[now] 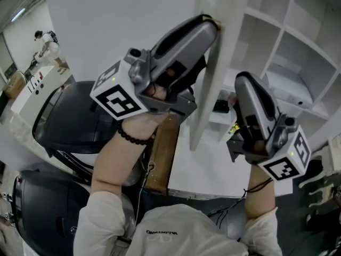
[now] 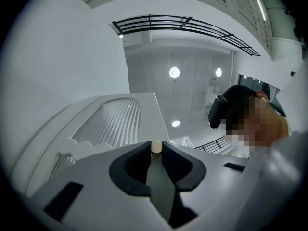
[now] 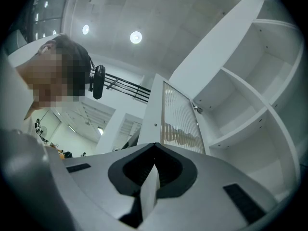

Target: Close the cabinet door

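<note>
As it tilts upward, left claw [image 1: 212, 25] — forearm [image 1: 114, 156] raised — pinches knob [image 2: 156, 149].

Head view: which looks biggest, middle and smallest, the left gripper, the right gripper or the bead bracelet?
1. left gripper: takes up the most room.
2. right gripper: looks a little smaller, but the two seem the same make, so angle or nearness may explain that.
3. bead bracelet: clearly smallest.

Looking up along the right gripper [image 3: 155, 148], I see the door [image 3: 151, 112] rising straight from its tips. The door's ribbed glass [image 3: 179, 121] is hinged to the open white cabinet [image 3: 231, 32] on the right. The jaws pinch a thin white edge running up into the door. Round ceiling lights [image 3: 135, 36] glow overhead.
</note>
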Demonstrator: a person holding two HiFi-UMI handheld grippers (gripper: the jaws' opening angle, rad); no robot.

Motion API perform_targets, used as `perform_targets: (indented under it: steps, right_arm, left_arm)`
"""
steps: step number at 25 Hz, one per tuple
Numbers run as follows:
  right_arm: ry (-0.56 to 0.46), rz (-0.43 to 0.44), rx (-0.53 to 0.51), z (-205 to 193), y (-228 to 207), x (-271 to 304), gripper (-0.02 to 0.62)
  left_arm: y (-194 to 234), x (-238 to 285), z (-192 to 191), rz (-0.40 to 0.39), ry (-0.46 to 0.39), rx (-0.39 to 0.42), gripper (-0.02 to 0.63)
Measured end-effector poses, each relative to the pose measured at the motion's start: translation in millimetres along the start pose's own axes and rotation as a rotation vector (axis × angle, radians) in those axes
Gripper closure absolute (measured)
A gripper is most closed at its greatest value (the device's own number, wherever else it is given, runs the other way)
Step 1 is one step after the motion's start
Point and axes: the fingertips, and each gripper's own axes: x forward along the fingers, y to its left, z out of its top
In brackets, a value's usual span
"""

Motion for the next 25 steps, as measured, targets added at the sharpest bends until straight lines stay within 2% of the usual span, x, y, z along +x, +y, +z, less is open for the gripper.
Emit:
perform_targets:
  steps: [3, 8, 12, 20, 25]
  right_arm:
    - [-0.003, -0.031, 0.007, 2, -7, -12, 0.586]
    - [0.003, -0.066, -0.054, 13, -15, -27, 0.586]
    - [-0.003, -0.117, -0.031, 13, -27, -45, 0.586]
    - [0.0, -0.174, -0.068, 21, -45, -70, 0.586]
    - [0.008, -0.229, -0.089, 25, -63, -89, 0.586]
  left_arm:
    - [-1, 7, -7, 0.013, 0.013, 0.041, 0.535]
    - [-2, 23, -24, 0.027, 0.032, 0.094, 0.535]
    - [-2, 33, -35, 0.03, 0.041, 0.12, 0.535]
    - [6, 63, -72, 0.04, 0.115, 0.184, 0.531]
    - [15, 84, -94, 0.071, 0.164, 0.267, 0.531]
